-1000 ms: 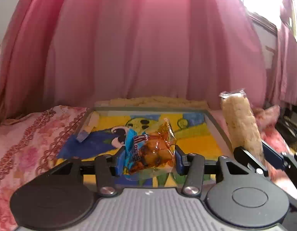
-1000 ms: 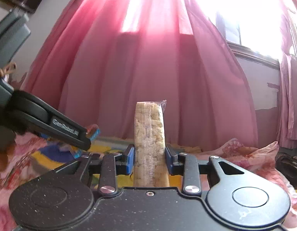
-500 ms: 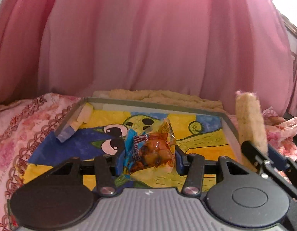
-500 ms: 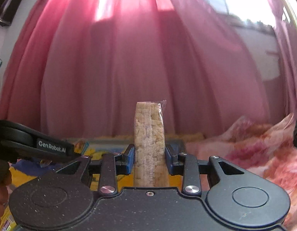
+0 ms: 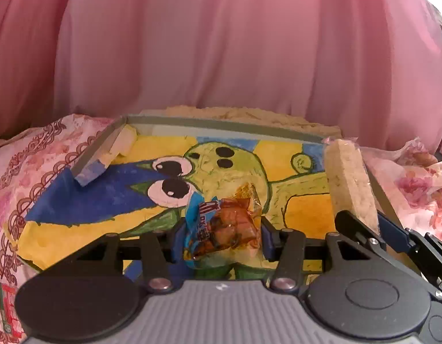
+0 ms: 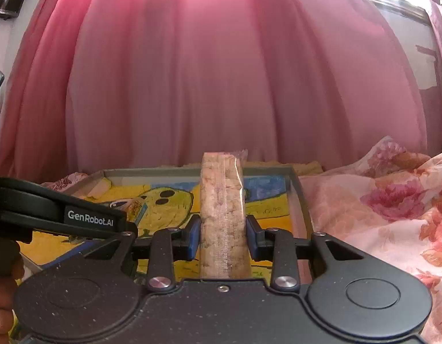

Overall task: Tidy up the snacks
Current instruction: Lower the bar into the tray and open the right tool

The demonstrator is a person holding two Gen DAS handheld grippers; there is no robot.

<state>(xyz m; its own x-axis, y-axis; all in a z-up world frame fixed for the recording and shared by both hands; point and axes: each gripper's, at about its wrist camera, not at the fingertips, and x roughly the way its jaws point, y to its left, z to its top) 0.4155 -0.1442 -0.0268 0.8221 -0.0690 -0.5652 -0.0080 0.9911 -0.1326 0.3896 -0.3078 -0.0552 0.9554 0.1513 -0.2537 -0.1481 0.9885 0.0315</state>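
My left gripper (image 5: 222, 233) is shut on a small blue and orange snack packet (image 5: 223, 229), held above the near part of a painted box (image 5: 112, 140) with a yellow, blue and green cartoon inside. My right gripper (image 6: 222, 238) is shut on a long pale rice-cracker stick in clear wrap (image 6: 222, 215), standing upright between the blue pads. In the left wrist view that cracker stick (image 5: 350, 180) and the right gripper (image 5: 373, 229) stand at the box's right rim. The left gripper (image 6: 129, 223) shows at the left of the right wrist view.
The grey-rimmed box (image 6: 299, 197) lies on a pink floral bedspread (image 6: 378, 209). A torn piece of its left wall (image 5: 97, 160) leans inward. Pink curtains (image 5: 221, 43) hang close behind, with a cream fuzzy cloth (image 5: 249, 114) at the far rim. A hand (image 6: 3, 304) holds the left gripper.
Both grippers have tilted down and moved in over the box, so more of its painted floor shows. Each keeps hold of its snack.
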